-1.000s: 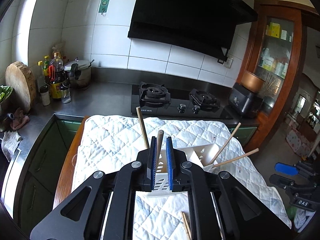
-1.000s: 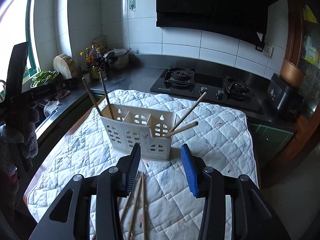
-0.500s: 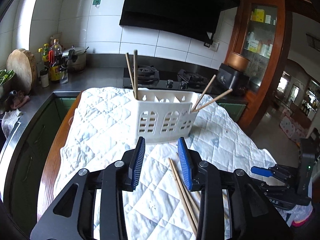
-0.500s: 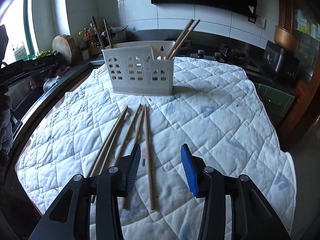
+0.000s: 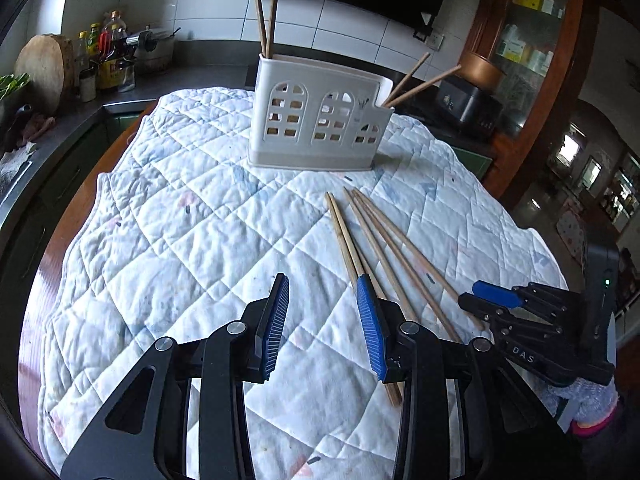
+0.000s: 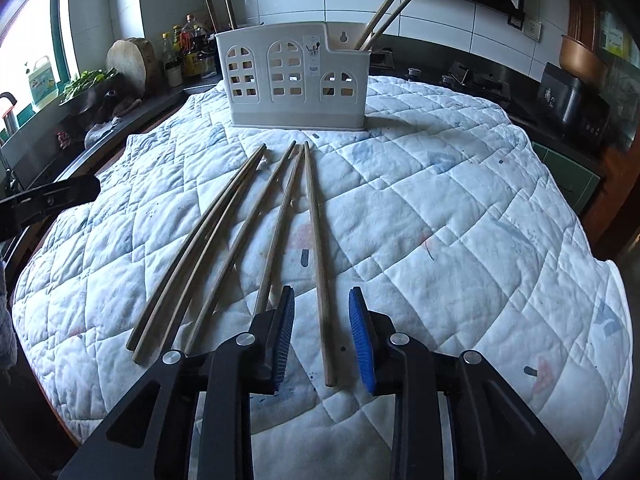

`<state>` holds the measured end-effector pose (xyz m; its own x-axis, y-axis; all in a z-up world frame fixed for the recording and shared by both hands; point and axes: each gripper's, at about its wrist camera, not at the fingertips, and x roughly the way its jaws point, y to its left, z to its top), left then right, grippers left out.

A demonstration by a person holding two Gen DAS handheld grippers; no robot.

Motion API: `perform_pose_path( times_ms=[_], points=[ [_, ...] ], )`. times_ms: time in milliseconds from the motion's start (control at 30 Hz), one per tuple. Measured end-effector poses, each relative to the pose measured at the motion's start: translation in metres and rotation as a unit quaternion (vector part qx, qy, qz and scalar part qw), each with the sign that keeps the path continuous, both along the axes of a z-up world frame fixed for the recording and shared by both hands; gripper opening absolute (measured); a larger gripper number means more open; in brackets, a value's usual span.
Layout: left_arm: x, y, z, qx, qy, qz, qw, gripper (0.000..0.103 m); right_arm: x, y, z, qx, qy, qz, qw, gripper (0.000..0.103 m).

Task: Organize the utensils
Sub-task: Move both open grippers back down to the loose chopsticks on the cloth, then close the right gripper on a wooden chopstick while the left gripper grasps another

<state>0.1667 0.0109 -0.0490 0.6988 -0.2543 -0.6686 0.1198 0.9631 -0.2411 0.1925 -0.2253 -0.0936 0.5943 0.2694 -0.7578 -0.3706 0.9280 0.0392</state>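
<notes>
The left gripper (image 5: 322,302) tilts down over the quilted cloth (image 5: 180,240), jaws apart and empty. The right gripper (image 6: 321,316), also pitched down, has jaws just closing, straddling one loose chopstick (image 6: 318,248) before the white utensil holder (image 6: 296,80).

A white quilted cloth (image 6: 420,208) covers the wooden table (image 5: 56,248). On it, ahead of the jaws, stands a white utensil holder (image 6: 298,80). Five loose chopsticks (image 6: 276,216) lie between holder and jaws, one (image 6: 318,256) running in between the right gripper's jaws.
</notes>
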Motion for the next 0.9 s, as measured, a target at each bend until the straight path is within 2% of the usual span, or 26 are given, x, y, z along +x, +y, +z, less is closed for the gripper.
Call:
perform_pose_path(
  times_ms=[400,467,633,733,900],
  points=[
    [-0.001,-0.039,-0.038,-0.015,0.059,-0.035,0.9975,0.033,0.011,-0.002,-0.013,-0.011,0.009,-0.006,1.000,0.009],
    [0.001,-0.044,-0.041,-0.013,0.064,-0.038,0.9971,0.025,0.010,-0.002,-0.013,-0.010,0.009,-0.005,1.000,0.009],
    [0.006,-0.048,-0.046,-0.017,0.074,-0.033,0.9966,0.017,0.011,-0.003,-0.014,-0.007,0.010,-0.004,1.000,0.009],
    [0.008,-0.048,-0.048,-0.015,0.077,-0.026,0.9966,0.013,0.011,-0.004,-0.014,-0.005,0.011,-0.004,1.000,0.009],
    [0.012,-0.050,-0.052,-0.015,0.086,-0.022,0.9959,0.013,0.011,-0.004,-0.013,-0.005,0.012,-0.004,1.000,0.009]
  ],
)
